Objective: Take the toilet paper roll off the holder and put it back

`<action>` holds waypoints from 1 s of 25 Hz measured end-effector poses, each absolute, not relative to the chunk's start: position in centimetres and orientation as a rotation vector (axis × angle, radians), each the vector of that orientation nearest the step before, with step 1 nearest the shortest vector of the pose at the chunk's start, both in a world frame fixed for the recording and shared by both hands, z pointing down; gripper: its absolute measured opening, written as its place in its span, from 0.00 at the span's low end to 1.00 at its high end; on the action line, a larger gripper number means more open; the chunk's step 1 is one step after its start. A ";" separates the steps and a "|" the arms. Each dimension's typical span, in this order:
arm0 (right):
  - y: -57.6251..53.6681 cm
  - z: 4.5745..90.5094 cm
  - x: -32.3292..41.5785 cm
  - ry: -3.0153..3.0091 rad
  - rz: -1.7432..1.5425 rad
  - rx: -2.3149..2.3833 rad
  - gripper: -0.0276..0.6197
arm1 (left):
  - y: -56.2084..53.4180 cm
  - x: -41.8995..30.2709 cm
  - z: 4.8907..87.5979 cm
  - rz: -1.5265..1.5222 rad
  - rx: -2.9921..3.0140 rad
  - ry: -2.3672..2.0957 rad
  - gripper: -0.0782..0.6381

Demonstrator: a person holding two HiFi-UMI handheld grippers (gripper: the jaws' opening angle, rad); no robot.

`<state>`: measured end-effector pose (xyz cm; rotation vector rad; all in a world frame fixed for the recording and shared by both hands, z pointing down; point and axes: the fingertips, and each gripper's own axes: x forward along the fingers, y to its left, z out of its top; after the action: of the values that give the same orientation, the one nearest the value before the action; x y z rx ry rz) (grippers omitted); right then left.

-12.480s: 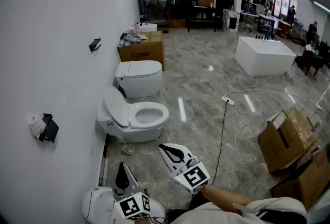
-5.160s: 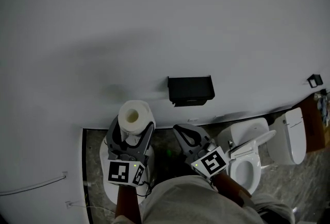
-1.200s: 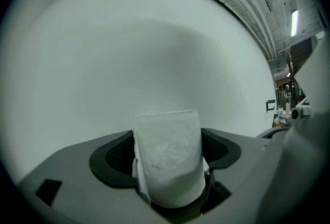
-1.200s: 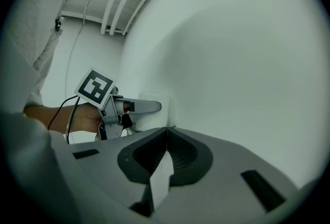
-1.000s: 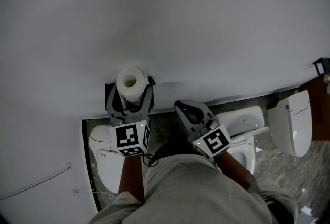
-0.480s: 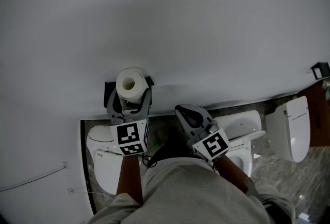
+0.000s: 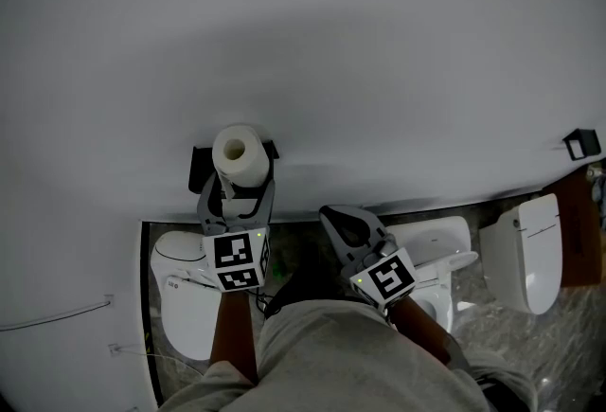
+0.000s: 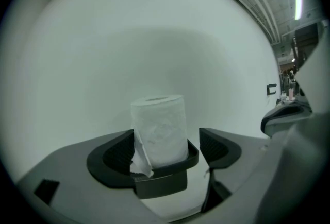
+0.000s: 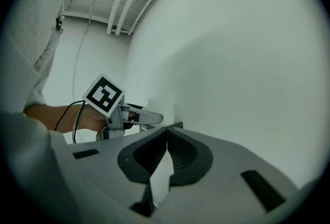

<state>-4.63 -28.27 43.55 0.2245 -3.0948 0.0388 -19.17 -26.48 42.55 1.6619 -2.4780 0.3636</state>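
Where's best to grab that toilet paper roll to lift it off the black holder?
The toilet paper roll stands on end, base sunk in the holder, wall behind. So probably pinch its curved sides above the rim, coming from the front.

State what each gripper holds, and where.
Nothing: jaws of the left gripper stand open around the toilet paper roll in the holder; right gripper shut, empty.

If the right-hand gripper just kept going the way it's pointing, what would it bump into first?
Probably the black holder with the toilet paper roll, which sit right beyond the shut tips of the right gripper; if it slips past them, the white wall. Depth is hard to judge.
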 end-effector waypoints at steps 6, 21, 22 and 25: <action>-26.7 43.7 -3.1 -3.091 0.033 0.188 0.05 | -24.2 -17.8 42.9 0.311 1.617 -2.506 0.65; -22.7 42.1 -2.1 -3.159 0.107 0.155 0.05 | -17.7 -12.8 44.8 0.334 1.614 -2.501 0.31; -22.4 42.2 -2.3 -3.155 0.103 0.148 0.05 | -17.3 -12.6 44.8 0.331 1.621 -2.503 0.28; -21.1 43.0 -3.1 -3.124 0.102 0.123 0.05 | -15.5 -12.1 44.7 0.304 1.604 -2.528 0.18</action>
<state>-3.10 -21.12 43.03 0.1230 -3.1242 0.1020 -12.14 -15.50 44.68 1.6038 -2.5277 0.3040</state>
